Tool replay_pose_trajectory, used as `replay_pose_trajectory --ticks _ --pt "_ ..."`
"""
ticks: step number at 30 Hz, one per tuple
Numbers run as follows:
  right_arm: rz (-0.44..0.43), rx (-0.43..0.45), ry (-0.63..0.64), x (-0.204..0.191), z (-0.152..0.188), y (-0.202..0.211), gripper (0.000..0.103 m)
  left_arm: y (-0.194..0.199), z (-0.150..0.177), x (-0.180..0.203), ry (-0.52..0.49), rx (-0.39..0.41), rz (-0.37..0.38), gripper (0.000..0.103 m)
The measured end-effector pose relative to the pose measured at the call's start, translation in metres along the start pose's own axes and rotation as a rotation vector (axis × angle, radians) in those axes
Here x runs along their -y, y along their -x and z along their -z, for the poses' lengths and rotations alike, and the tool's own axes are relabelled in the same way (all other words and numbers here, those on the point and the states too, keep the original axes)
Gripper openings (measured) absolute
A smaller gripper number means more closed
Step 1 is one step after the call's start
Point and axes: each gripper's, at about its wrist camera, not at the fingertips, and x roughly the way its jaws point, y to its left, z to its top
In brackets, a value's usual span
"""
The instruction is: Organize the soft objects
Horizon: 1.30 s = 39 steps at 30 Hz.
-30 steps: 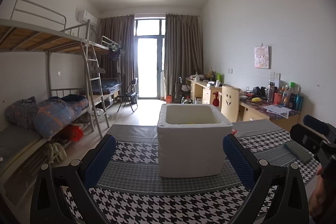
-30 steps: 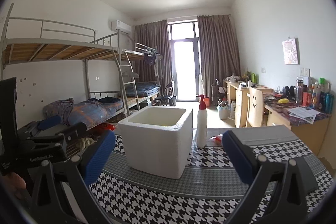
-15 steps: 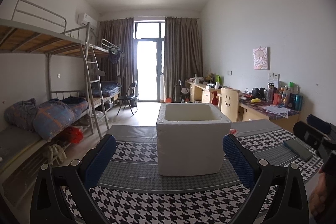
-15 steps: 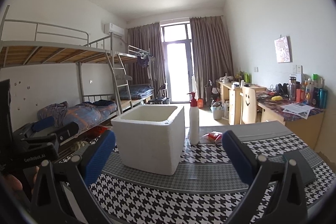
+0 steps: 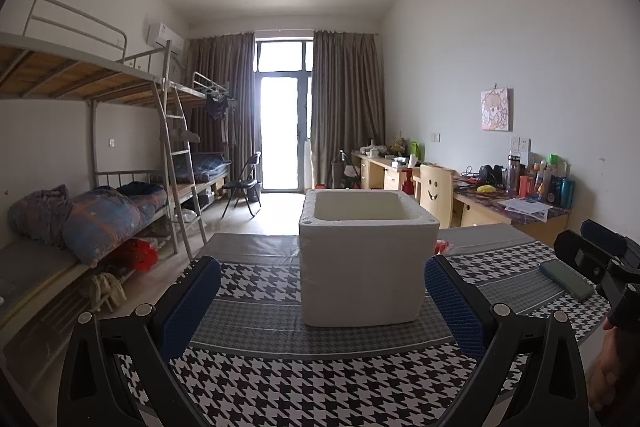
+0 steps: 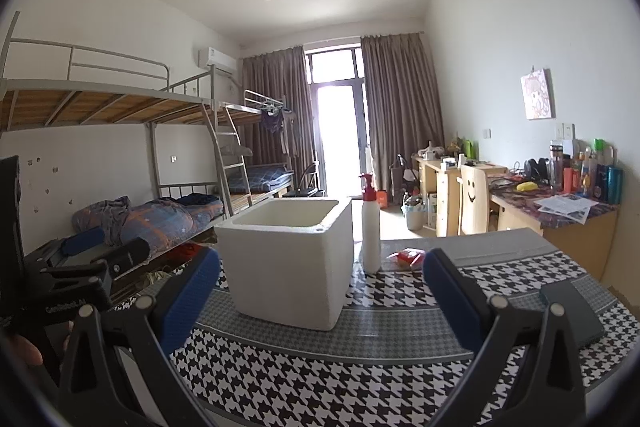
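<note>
The left gripper (image 5: pixel 322 291) is wide open and holds nothing. Its two blue pads (image 5: pixel 192 301) hang above the table. The right gripper (image 6: pixel 320 287) is wide open too, with nothing between its blue pads (image 6: pixel 448 293).

The big white foam box (image 5: pixel 362 259) stands on the table at 12 o'clock from the left gripper. From the right gripper it sits a bit toward 11 o'clock (image 6: pixel 288 259). Its top is open. What lies inside cannot be seen from here.

White letters are printed on the black body of the left gripper (image 6: pixel 66 307), seen at 9 o'clock in the right view, but they are too blurry to read for sure.

A white spray bottle (image 6: pixel 370 227) with a red top stands just beside the box, behind it. A small red packet (image 6: pixel 406 255) lies near the bottle. A dark phone (image 6: pixel 570 311) lies flat at 3 o'clock.

The table wears a black-and-white zigzag cloth (image 5: pixel 280 387) with grey bands.

Around it is a bedroom with bunk beds (image 5: pixel 100 131) at 9 o'clock, brown curtains (image 5: pixel 348 107) by a bright glass door, and a messy desk (image 5: pixel 516 207) at 3 o'clock. A chair (image 5: pixel 436 193) there has a smiley face.
</note>
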Motion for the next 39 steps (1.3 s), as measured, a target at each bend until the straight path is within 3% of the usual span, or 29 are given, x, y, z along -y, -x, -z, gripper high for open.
replay_pose_trajectory --ticks 39 --pt "0.016 -0.021 -0.012 -0.001 0.020 0.005 0.102 0.003 0.018 -0.007 -0.011 -0.023 -0.021 0.102"
